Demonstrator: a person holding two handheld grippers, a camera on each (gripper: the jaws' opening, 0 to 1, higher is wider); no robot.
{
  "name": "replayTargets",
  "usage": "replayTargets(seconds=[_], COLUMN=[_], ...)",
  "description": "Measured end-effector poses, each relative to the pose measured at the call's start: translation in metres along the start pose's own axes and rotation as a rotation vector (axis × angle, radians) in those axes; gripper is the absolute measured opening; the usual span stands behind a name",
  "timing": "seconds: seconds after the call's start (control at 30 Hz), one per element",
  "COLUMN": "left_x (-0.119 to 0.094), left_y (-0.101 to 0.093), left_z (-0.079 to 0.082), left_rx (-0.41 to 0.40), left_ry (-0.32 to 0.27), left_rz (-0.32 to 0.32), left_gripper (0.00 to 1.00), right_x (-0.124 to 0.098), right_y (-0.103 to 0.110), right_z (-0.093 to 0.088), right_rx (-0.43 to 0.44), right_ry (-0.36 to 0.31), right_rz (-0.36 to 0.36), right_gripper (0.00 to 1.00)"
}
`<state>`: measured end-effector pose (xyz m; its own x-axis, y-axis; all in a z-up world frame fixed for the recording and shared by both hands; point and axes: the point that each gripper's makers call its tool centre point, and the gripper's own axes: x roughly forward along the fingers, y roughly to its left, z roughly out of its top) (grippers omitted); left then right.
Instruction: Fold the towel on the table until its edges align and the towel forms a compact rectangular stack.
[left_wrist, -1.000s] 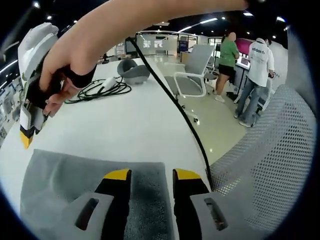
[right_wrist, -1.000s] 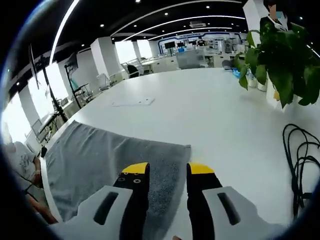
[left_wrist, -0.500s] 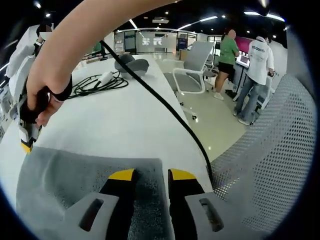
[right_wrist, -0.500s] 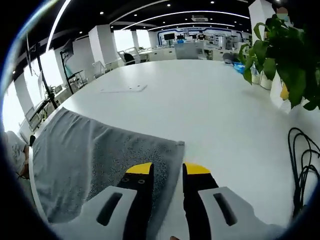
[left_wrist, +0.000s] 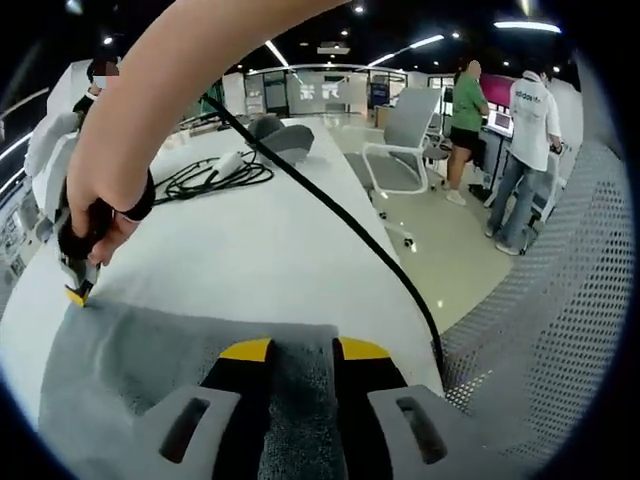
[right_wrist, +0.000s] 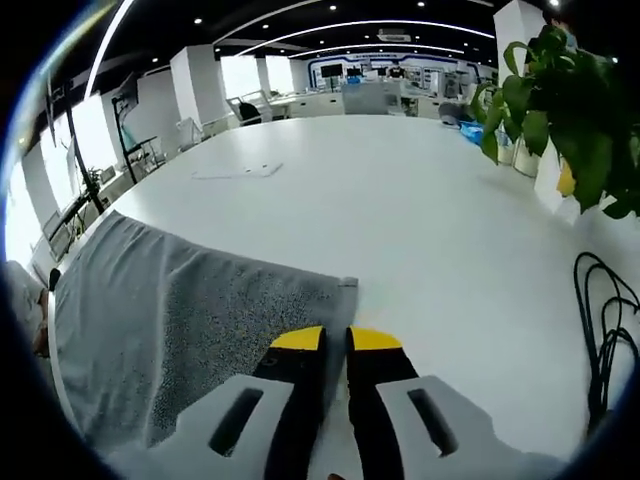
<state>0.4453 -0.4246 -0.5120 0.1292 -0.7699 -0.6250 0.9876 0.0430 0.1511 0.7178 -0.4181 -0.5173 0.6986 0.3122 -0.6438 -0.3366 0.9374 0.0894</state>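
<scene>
— Where is the towel (right_wrist: 180, 320) lying?
— Flat on the white tabletop (right_wrist: 400, 210). My right hand-held gripper (right_wrist: 335, 339) is pinching its corner, jaws nearly together; my left hand-held gripper (left_wrist: 303, 349) is straddling its edge, jaws narrowly parted.

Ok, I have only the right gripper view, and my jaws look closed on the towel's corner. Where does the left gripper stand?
Observer: The left gripper is over the towel at its other corner, jaws apart, with grey cloth between them.
Operator: Is something near that side of the table?
Observer: Yes, a mesh chair stands close beside the table edge.
Operator: Anything lying across the table there?
Observer: A black cable runs over it and past the towel's corner.
</scene>
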Motion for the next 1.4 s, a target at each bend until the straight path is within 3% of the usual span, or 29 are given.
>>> replayTargets(seconds=[0.2, 0.37, 0.7, 0.9, 1.2, 1.4], left_x=[0.001, 0.001, 0.002, 0.003, -0.002, -0.007], left_y=[-0.005, -0.004, -0.002, 0.005, 0.006, 0.011], left_z=[-0.001, -0.001, -0.001, -0.002, 0.002, 0.016], left_rx=[-0.056, -0.072, -0.110, -0.214, -0.223, -0.227], left_ry=[-0.011, -0.018, -0.033, -0.037, -0.051, -0.100], left_rz=[-0.017, -0.026, -0.010, -0.005, 0.003, 0.015], left_gripper=[0.19, 0.19, 0.15, 0.09, 0.07, 0.06], right_x=[0.001, 0.002, 0.001, -0.004, -0.009, -0.011], right_y=[-0.006, -0.006, -0.003, -0.002, -0.002, -0.007], right_z=[0.001, -0.001, 0.001, 0.003, 0.010, 0.021], right_rx=[0.007, -0.001, 0.044, 0.031, 0.035, 0.024], right_ry=[-0.004, 0.000, -0.003, -0.013, -0.038, -0.064], right_rz=[-0.017, -0.015, -0.008, -0.002, -0.007, -0.009], right_gripper=[0.01, 0.12, 0.00, 0.00, 0.00, 0.00])
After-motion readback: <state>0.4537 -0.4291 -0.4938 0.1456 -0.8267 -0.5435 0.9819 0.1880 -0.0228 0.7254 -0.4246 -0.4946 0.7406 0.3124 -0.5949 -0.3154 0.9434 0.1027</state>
